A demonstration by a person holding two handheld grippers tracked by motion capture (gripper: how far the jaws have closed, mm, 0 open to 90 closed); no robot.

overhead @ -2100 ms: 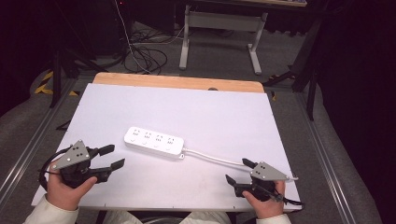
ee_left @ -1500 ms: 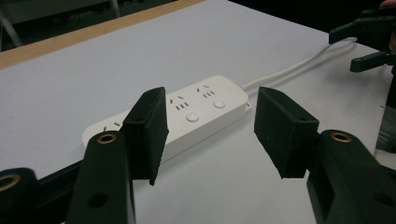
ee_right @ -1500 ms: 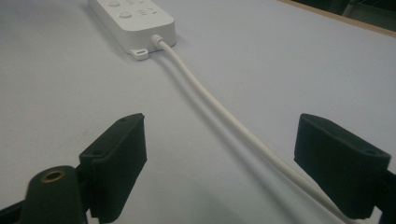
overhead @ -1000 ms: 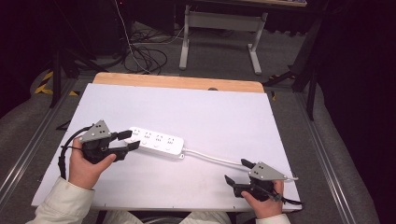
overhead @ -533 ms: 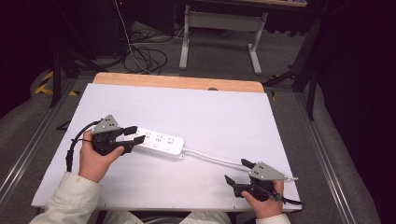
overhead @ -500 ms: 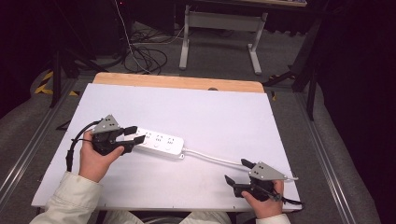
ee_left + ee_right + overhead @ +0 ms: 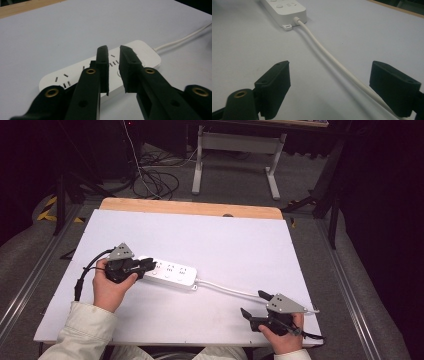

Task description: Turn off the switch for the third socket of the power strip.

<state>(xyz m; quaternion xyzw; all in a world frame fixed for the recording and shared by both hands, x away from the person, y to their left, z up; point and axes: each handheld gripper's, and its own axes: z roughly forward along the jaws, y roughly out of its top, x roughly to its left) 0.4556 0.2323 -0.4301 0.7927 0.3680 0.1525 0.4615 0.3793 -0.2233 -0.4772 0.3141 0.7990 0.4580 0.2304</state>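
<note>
Power strip: a white power strip lies flat on the white table top, a little left of its middle, long side running left to right.
Cord: a white cord leaves the power strip's right end and runs toward the table's near right corner.
Left gripper: the left gripper is at the power strip's left end, above its sockets; in the left gripper view its jaws stand nearly together, a thin gap between them, holding nothing.
Right gripper: the right gripper rests well right of the power strip, near the table's front edge; in the right gripper view its jaws are wide apart, the cord passing between them untouched.
</note>
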